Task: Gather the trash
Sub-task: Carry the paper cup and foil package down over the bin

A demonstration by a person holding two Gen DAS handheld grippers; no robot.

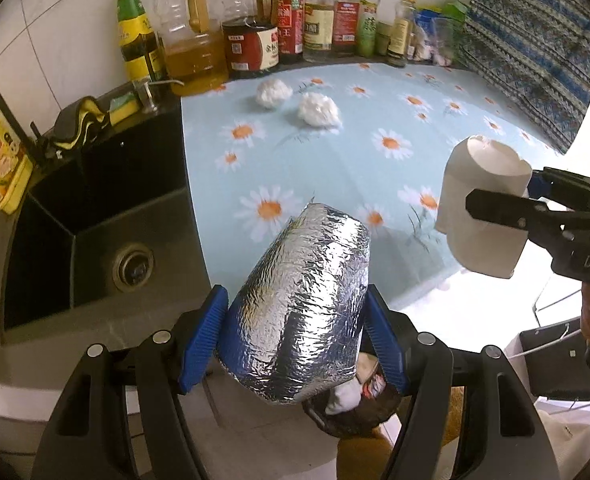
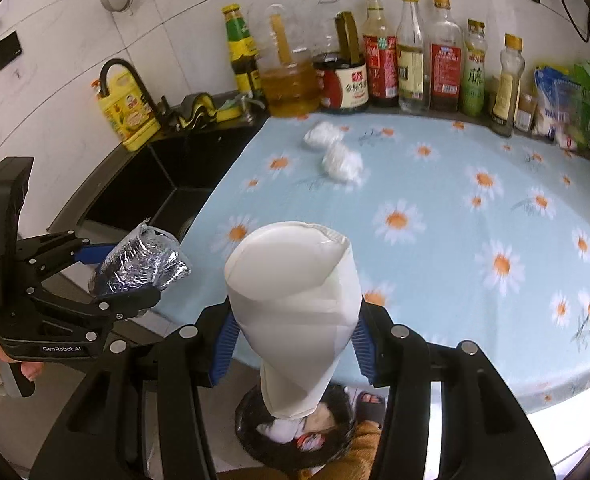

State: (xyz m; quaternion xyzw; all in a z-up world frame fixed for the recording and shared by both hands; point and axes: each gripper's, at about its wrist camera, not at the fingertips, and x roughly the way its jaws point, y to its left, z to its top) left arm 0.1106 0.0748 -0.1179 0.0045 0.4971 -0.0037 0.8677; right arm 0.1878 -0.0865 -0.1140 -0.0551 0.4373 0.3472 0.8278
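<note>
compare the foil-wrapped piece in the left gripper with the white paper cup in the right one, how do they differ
The foil-wrapped piece is shiny, crinkled silver; the white paper cup is matte, smooth white. The foil piece looks closed all over, while the cup is crushed, its rim pinched out of round. Both are held off the counter, the foil piece in the left gripper, the cup in the right gripper, above a dark trash bin on the floor.
</note>
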